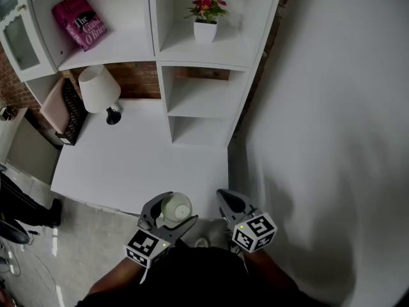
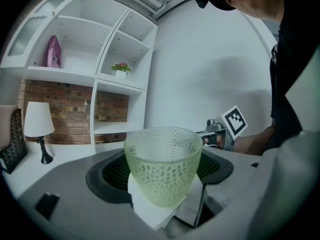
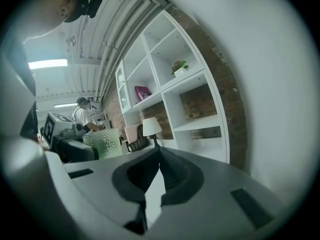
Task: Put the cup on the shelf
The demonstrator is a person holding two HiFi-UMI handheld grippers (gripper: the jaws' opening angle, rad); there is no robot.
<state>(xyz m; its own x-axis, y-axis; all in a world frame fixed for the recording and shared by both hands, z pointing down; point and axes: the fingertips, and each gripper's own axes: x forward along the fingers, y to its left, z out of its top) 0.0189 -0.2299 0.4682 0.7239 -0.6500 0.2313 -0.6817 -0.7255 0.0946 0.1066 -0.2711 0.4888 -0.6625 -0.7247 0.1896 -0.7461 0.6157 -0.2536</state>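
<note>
1. Your left claw (image 1: 171, 214) is clamped on the cup (image 1: 177, 206), at the desk's (image 1: 121, 165) near edge.
2. Your right claw (image 1: 228, 201) is together, empty.
3. Left to do: carry it to the shelf (image 1: 199, 105), set it down, release.

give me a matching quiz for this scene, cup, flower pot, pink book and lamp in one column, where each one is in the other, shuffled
Things:
1. cup
2. flower pot
3. pink book
4. lamp

Places:
A. standing on the white desk, in front of the brick wall
B. between the left gripper jaws
C. leaning in the wide left compartment of the shelf
D. upright in a narrower right compartment of the shelf

Pairs: 1-B, 2-D, 3-C, 4-A
</note>
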